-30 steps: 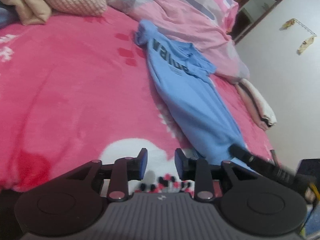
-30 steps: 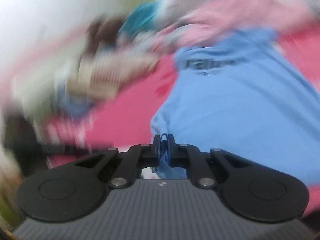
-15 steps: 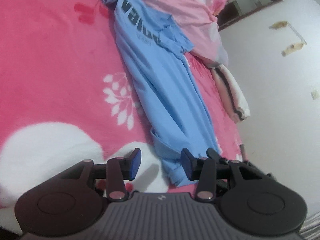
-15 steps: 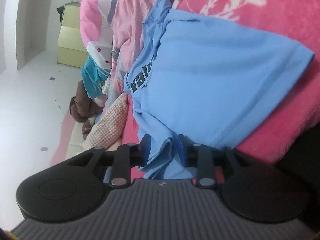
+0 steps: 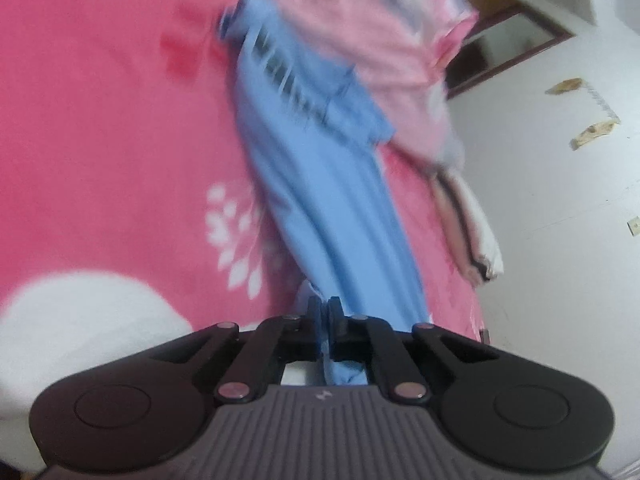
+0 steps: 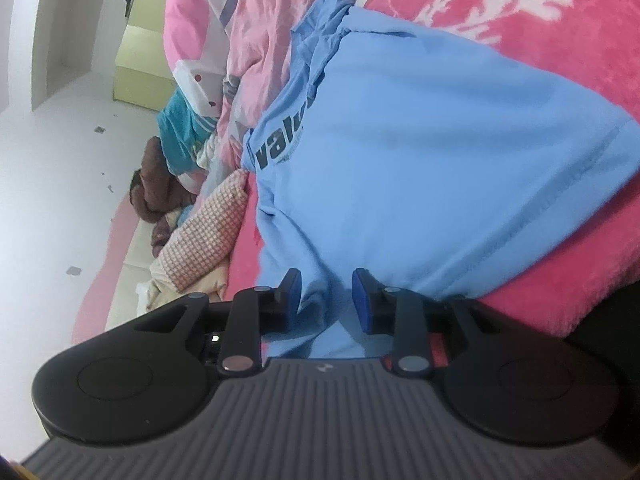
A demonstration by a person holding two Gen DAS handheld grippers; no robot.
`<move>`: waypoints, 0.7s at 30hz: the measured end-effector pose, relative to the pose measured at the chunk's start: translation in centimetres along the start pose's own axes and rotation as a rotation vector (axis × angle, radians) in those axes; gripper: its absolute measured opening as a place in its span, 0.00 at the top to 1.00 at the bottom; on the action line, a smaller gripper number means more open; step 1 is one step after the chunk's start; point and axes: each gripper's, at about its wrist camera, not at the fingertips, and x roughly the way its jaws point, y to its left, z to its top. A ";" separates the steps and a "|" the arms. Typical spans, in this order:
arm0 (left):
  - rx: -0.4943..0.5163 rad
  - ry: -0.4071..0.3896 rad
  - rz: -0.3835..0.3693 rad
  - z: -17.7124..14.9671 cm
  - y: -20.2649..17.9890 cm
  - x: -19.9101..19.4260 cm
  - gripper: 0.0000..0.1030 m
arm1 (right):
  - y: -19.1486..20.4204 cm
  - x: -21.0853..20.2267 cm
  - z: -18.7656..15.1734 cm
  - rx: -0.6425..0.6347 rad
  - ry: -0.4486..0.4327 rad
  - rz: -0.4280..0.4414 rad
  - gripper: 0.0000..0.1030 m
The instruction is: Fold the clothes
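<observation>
Item: blue T-shirt (image 5: 320,184), dark lettering across the chest, lying lengthwise on a pink bedspread (image 5: 100,120) with white leaf print. Its collar end is reaching toward a heap of pink quilt (image 5: 360,32); its hem end is hanging nearest the grippers at the bed edge.

Item: left gripper (image 5: 324,312). Its jaws have just been closing and are now standing pinched together on a fold of the shirt's hem, with blue cloth bunching below the pads. This view is smearing, so how much fabric it is holding cannot be told.

Item: right gripper (image 6: 326,296). Its jaws are standing partly apart, the blue pads (image 6: 292,292) sitting on either side of a ridge of shirt fabric without visibly squeezing it. The jaws opened within the last second, and the cloth is now lying loose between them.

Item: surroundings. A checked pillow (image 6: 208,232) and more clothing (image 6: 180,128) are piling up at the head of the bed; a folded light cloth (image 5: 472,220) is lying along the far side near the wall.

Risks, as judged from here:
- With only one corner pinched, any lift is likely to be dragging the shirt askew and twisting the hem.
- The left pinch may be catching a single thin layer, which could be slipping out under pull.
- The hem is overhanging the bed edge, so a release there may be sending it sliding floorward.
- The collar may be snagging on the quilt.
</observation>
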 end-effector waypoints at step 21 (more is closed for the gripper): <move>0.198 -0.388 0.347 -1.5 1.7 -13.9 0.97 | 11.9 6.3 -5.4 -0.779 0.126 -0.227 0.55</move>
